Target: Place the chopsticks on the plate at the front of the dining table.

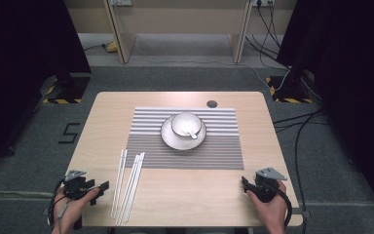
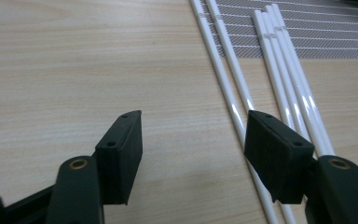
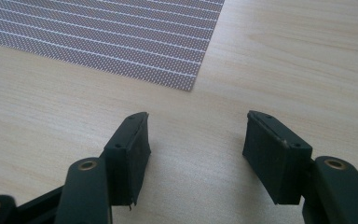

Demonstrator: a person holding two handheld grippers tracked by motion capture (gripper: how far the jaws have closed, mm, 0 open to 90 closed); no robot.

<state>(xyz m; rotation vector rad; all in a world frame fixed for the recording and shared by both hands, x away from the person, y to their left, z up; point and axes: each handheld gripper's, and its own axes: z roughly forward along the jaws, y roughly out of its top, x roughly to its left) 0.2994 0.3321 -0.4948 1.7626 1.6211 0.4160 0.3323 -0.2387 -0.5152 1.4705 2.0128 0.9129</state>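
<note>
A white cup (image 1: 185, 123) with a white spoon (image 1: 192, 133) in it stands on a white saucer (image 1: 167, 134) in the middle of a grey striped placemat (image 1: 214, 146). Several white chopsticks (image 1: 129, 183) lie side by side at the mat's near left corner, running toward the table's front edge. My left gripper (image 1: 99, 190) rests open just left of the chopsticks (image 2: 235, 79); its jaws (image 2: 193, 154) hold nothing and the right one overlaps them. My right gripper (image 1: 245, 184) is open over bare wood at the front right, empty (image 3: 196, 154), near the mat's corner (image 3: 186, 79).
The light wooden table (image 1: 102, 126) has a dark round cable hole (image 1: 212, 103) at its back edge. Black stands with hazard-striped bases (image 1: 61, 95) sit on the floor on both sides, and cables (image 1: 297, 126) trail on the right.
</note>
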